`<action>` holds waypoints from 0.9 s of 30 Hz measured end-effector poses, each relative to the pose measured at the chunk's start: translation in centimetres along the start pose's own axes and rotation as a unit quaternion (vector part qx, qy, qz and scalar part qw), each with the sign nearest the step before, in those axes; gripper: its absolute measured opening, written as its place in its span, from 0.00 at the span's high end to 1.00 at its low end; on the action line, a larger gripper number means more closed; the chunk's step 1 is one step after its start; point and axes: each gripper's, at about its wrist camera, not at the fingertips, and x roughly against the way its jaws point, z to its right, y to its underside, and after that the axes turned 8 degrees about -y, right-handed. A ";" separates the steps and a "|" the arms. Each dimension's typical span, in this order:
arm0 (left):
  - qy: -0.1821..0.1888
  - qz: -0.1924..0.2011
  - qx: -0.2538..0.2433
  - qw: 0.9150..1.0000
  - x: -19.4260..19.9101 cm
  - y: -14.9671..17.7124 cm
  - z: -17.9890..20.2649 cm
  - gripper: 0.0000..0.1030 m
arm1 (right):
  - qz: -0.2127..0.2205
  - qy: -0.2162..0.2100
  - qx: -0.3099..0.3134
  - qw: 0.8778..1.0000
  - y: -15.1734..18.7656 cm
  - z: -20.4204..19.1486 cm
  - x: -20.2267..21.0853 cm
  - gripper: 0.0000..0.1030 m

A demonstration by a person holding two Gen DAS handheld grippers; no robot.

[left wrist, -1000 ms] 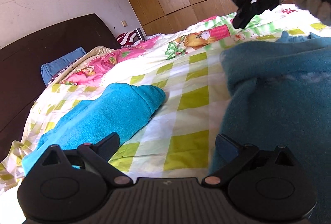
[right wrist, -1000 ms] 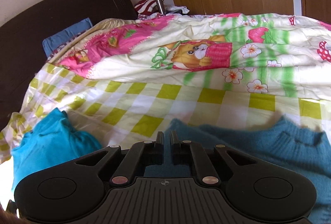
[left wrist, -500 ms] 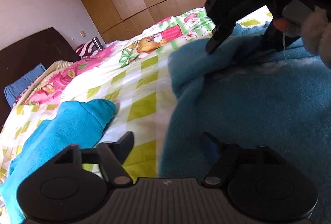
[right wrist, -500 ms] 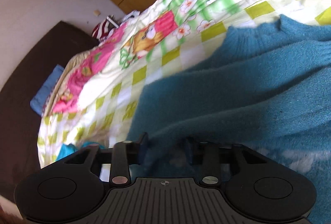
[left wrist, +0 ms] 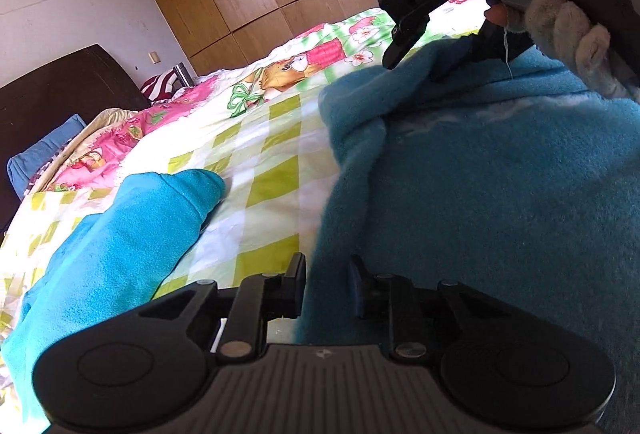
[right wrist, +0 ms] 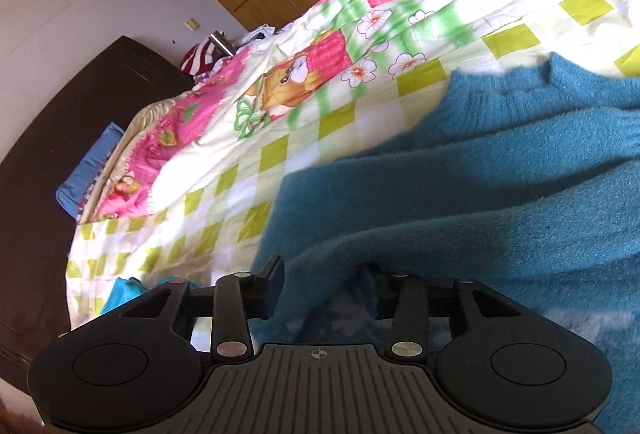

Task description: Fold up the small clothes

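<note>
Fabric filled both tools: the left tool (left wrist: 326,284) had closed narrowly on the near edge of the teal sweater (left wrist: 500,193), and the right tool (right wrist: 322,284), jaws less tightly set, pinched a raised fold of the same sweater (right wrist: 480,193) — likely two grips along one side, ready to carry it over. The sweater lay on the checked bedsheet (left wrist: 276,169), near a bright blue fleece garment (left wrist: 120,234). A gloved hand (left wrist: 568,17) angled the right tool down onto the cloth.
</note>
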 end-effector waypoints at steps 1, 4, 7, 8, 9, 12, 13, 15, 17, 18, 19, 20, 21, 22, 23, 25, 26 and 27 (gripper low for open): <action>-0.009 0.007 0.003 1.000 0.2 -0.2 0.0 0.61 | 0.001 -0.004 0.003 1.000 0.2 -0.3 -0.1 0.57; -0.027 0.020 0.007 0.999 0.0 -0.8 0.2 0.55 | 0.016 -0.002 0.004 1.000 0.3 -1.3 -1.0 0.55; -0.020 -0.006 0.005 1.000 -1.3 -0.4 0.5 0.54 | 0.002 0.020 0.040 0.999 0.2 -2.7 -2.7 0.65; -0.017 -0.007 0.005 1.000 -1.3 -0.2 0.3 0.54 | -0.007 0.030 0.058 0.998 0.4 -3.1 -3.3 0.65; -0.017 -0.006 0.004 1.000 -1.2 0.0 0.2 0.54 | -0.018 0.041 0.068 0.997 0.7 -3.1 -3.7 0.65; -0.019 0.000 -0.012 1.000 -0.6 0.2 0.1 0.54 | -0.022 0.031 0.052 0.998 1.4 -2.1 -2.5 0.64; -0.018 0.002 -0.016 1.000 -0.4 0.4 0.1 0.54 | -0.017 0.025 0.050 0.998 1.7 -1.8 -1.4 0.63; -0.015 0.001 -0.018 1.000 0.1 0.6 0.1 0.54 | -0.004 0.022 0.048 0.999 2.2 -1.2 1.4 0.60; -0.011 0.002 -0.017 1.000 0.7 0.6 -0.1 0.54 | 0.020 0.027 0.047 0.998 2.8 -0.3 5.0 0.60; -0.009 0.004 -0.016 1.000 1.1 0.6 -0.2 0.54 | 0.038 0.037 0.051 0.997 3.0 0.3 6.9 0.60; -0.006 0.008 -0.015 1.000 1.5 0.4 -0.2 0.54 | 0.061 0.050 0.053 0.995 3.1 0.9 8.7 0.60; -0.002 0.013 -0.013 1.000 1.9 0.2 -0.1 0.54 | 0.086 0.066 0.055 0.993 2.9 1.6 10.4 0.59; 0.002 0.019 -0.011 1.000 2.3 -0.1 0.0 0.54 | 0.109 0.084 0.058 0.989 2.5 2.4 11.9 0.59; 0.007 0.026 -0.009 1.000 2.7 -0.4 0.3 0.54 | 0.127 0.103 0.058 0.985 1.9 3.1 12.8 0.58; 0.013 0.034 -0.007 0.999 3.0 -0.9 0.6 0.54 | 0.139 0.132 0.056 0.980 1.0 4.2 13.5 0.57; 0.021 0.046 -0.012 0.999 3.3 -1.8 1.9 0.53 | 0.134 0.165 0.027 0.977 -0.6 6.6 13.3 0.56; 0.023 0.050 -0.019 0.998 3.3 -2.3 2.6 0.53 | 0.123 0.166 0.008 0.978 -1.2 7.9 12.9 0.56; 0.026 0.053 -0.024 0.998 3.1 -2.7 3.3 0.52 | 0.115 0.178 -0.007 0.977 -1.5 8.9 12.3 0.56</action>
